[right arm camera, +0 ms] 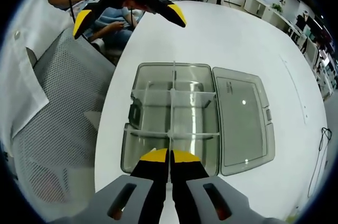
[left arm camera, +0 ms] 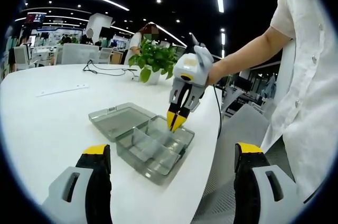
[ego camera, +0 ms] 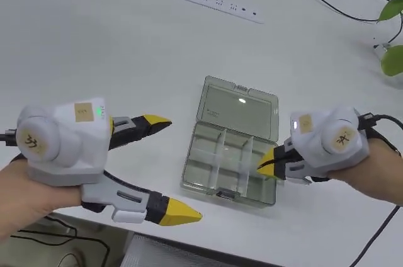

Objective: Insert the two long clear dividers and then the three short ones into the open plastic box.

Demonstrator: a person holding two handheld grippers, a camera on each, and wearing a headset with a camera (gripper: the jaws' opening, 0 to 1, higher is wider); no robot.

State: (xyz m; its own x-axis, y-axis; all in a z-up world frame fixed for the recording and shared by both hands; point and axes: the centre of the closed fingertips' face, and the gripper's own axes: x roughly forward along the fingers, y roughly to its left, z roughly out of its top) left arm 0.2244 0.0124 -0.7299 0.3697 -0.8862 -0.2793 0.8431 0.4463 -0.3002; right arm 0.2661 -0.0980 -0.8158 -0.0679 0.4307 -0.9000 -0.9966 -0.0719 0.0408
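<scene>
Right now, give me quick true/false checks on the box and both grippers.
1. The plastic box has its lid shut. False: the lid lies open, flat on the table.
2. The left gripper is open. True.
3. The right gripper is parked well away from the box. False: its shut tips are at the box.
4. Clear dividers stand inside the box. True.
</scene>
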